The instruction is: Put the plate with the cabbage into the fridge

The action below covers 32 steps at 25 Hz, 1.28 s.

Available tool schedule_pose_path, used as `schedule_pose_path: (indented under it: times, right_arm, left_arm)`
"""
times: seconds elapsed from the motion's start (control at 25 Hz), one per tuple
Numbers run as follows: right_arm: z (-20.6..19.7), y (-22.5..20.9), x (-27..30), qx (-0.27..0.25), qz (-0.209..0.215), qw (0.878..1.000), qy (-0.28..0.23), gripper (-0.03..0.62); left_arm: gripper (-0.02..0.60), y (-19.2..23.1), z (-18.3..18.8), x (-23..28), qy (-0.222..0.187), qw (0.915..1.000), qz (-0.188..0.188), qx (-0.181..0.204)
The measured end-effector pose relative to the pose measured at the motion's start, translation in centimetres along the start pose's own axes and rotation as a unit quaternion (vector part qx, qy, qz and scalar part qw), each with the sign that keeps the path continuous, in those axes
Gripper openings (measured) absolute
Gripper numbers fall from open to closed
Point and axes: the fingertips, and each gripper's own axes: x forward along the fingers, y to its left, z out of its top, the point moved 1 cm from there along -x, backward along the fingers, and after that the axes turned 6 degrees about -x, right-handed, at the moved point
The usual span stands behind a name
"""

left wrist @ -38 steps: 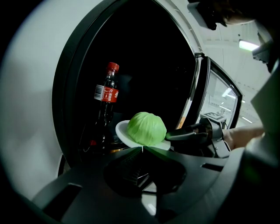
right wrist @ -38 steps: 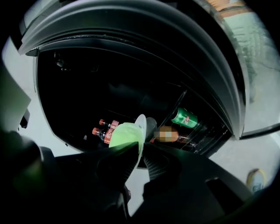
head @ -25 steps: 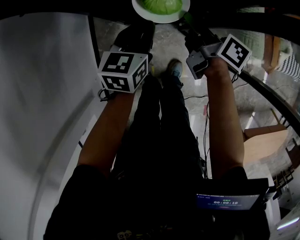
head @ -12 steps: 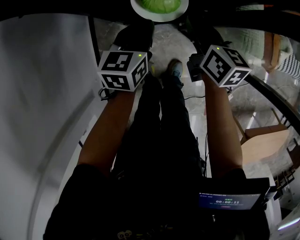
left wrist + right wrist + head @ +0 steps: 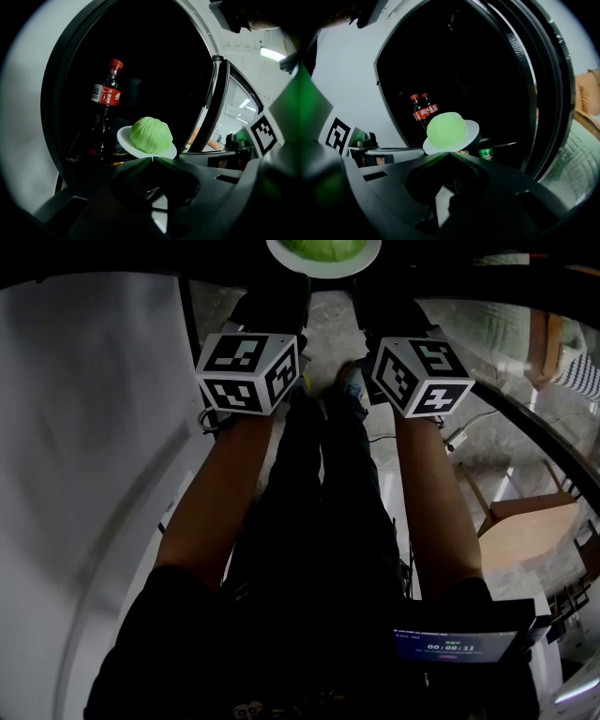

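Observation:
A white plate [image 5: 123, 137] carries a round green cabbage [image 5: 151, 135]. In the head view the plate [image 5: 364, 255] shows at the very top edge, held out ahead of both arms. My left gripper [image 5: 152, 158] is shut on the plate's near rim, jaw tips meeting right under the cabbage. From the other side, my right gripper [image 5: 450, 152] is shut on the plate [image 5: 472, 127] below the cabbage [image 5: 446, 129]. The plate hangs in front of the fridge's dark open interior [image 5: 154, 70]. In the head view both grippers' jaws are lost in shadow past the marker cubes [image 5: 246, 371].
Cola bottles [image 5: 423, 110] stand inside the fridge behind the plate, with a green can [image 5: 487, 153] to their right on a shelf. The open glass door [image 5: 219, 108] stands to the right. A white wall [image 5: 84, 427] runs along my left; wooden furniture [image 5: 530, 521] is at the right.
My right gripper has turned upright and swung inward beside the left one. The plate has edged further up out of the head view. The left gripper has barely moved.

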Motion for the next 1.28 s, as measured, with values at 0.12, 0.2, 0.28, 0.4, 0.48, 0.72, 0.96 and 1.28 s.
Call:
schedule_pose_path:
  times: [0.12, 0.2, 0.28, 0.4, 0.48, 0.72, 0.96, 1.28]
  right_arm:
    - [0.4, 0.2, 0.6, -0.004, 0.002, 1.000, 0.000, 0.006]
    - [0.6, 0.2, 0.9, -0.007, 0.003, 1.000, 0.000, 0.006]
    - [0.7, 0.0, 1.1, -0.009, 0.002, 1.000, -0.001, 0.006]
    - [1.0, -0.1, 1.4, -0.011, 0.001, 1.000, -0.002, 0.006]
    - [1.2, -0.1, 1.6, -0.009, 0.001, 1.000, -0.002, 0.006]
    - [1.7, -0.3, 2.2, -0.001, 0.000, 1.000, -0.006, 0.006]
    - [1.9, -0.6, 2.6, 0.003, -0.001, 1.000, -0.008, 0.006]
    - [2.4, -1.0, 3.1, 0.005, -0.004, 1.000, -0.011, 0.006]
  left_arm:
    - [0.011, 0.1, 0.4, 0.1, 0.000, 1.0000, -0.001, 0.001]
    - [0.011, 0.2, 0.5, 0.2, -0.002, 1.0000, -0.001, 0.001]
    - [0.011, 0.3, 0.6, 0.4, -0.004, 1.0000, -0.001, 0.001]
    - [0.011, 0.4, 1.0, 0.7, -0.004, 1.0000, 0.000, 0.001]
    - [0.011, 0.4, 1.2, 0.8, -0.004, 1.0000, 0.000, 0.000]
    - [0.011, 0.7, 1.9, 1.2, -0.006, 1.0000, 0.003, -0.004]
    - [0.011, 0.9, 2.2, 1.7, -0.005, 1.0000, 0.006, -0.005]
    - [0.011, 1.0, 2.6, 2.1, -0.005, 0.9999, 0.009, -0.012]
